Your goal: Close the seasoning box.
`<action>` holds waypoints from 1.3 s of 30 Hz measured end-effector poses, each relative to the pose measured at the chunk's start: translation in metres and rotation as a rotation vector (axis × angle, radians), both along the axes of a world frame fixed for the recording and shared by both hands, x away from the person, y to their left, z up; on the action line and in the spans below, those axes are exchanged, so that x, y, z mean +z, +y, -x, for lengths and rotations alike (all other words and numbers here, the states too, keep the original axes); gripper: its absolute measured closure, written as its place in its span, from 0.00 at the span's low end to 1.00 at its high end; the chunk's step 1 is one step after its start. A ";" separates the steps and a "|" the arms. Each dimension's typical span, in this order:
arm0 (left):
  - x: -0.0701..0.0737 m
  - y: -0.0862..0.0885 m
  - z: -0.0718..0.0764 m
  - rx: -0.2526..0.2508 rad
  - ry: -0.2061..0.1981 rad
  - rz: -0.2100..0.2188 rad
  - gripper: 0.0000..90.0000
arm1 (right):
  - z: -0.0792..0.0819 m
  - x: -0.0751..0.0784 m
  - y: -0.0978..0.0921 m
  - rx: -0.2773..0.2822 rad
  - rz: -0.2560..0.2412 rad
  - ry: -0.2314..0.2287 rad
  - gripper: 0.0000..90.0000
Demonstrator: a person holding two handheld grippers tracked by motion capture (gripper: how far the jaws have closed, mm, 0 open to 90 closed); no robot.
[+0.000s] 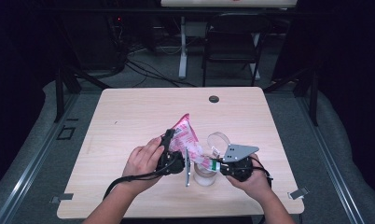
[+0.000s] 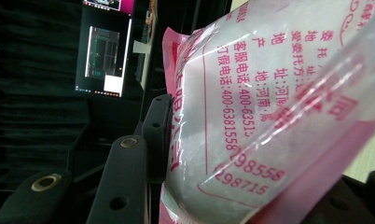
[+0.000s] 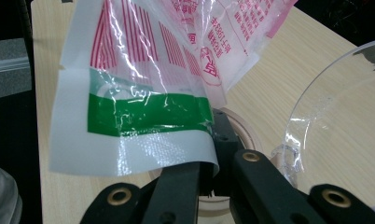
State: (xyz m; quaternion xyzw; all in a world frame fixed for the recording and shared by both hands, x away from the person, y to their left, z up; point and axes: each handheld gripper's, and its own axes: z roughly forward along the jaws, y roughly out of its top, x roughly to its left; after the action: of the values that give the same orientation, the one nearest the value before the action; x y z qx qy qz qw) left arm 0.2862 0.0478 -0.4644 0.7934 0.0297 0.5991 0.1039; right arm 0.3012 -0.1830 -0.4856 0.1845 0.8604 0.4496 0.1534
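A pale wooden table with rounded corners [image 1: 129, 116] is taken as the landmark, and everything in hand is gathered over its near middle, toward the person's edge. Above that spot a pink and clear plastic pouch printed with red characters and filled with white granules [image 1: 184, 135] is held tilted, its sealed corner raised toward the far side and its green-banded open end [image 3: 148, 114] lowered toward a clear round plastic jar [image 1: 205, 175] that stands on the table just below it. The jar's hinged transparent lid [image 1: 218, 140] is seen tipped open behind the jar, on the side farther from the person. The left gripper [image 1: 169, 147] is closed on the pouch's upper body, the granules being pressed between its black jaws in the left gripper view. The right gripper [image 1: 218, 164] is pinched on the white strip at the pouch's mouth, its jaws nearly together with only the film between them. The step in hand is judged to be the pouring of the granules into the jar, with the mouth being steered over the rim. For the next move, the raised end would need to be lifted further by the left gripper while the mouth is kept centred over the opening, so that nothing is spilled onto the table.
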 end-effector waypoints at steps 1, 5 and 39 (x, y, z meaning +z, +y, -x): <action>0.000 0.000 0.000 0.000 -0.001 -0.001 0.68 | 0.000 0.000 0.000 -0.002 0.000 -0.002 1.00; 0.000 -0.001 0.001 -0.001 -0.004 -0.004 0.68 | 0.000 0.000 -0.001 -0.008 0.001 -0.006 1.00; 0.002 -0.002 0.002 -0.006 -0.015 -0.019 0.68 | -0.001 -0.001 -0.002 -0.019 -0.003 -0.007 1.00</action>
State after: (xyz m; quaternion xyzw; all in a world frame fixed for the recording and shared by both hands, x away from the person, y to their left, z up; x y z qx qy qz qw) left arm 0.2837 0.0460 -0.4621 0.7900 0.0209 0.6049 0.0982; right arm 0.3026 -0.1853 -0.4864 0.1913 0.8575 0.4499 0.1603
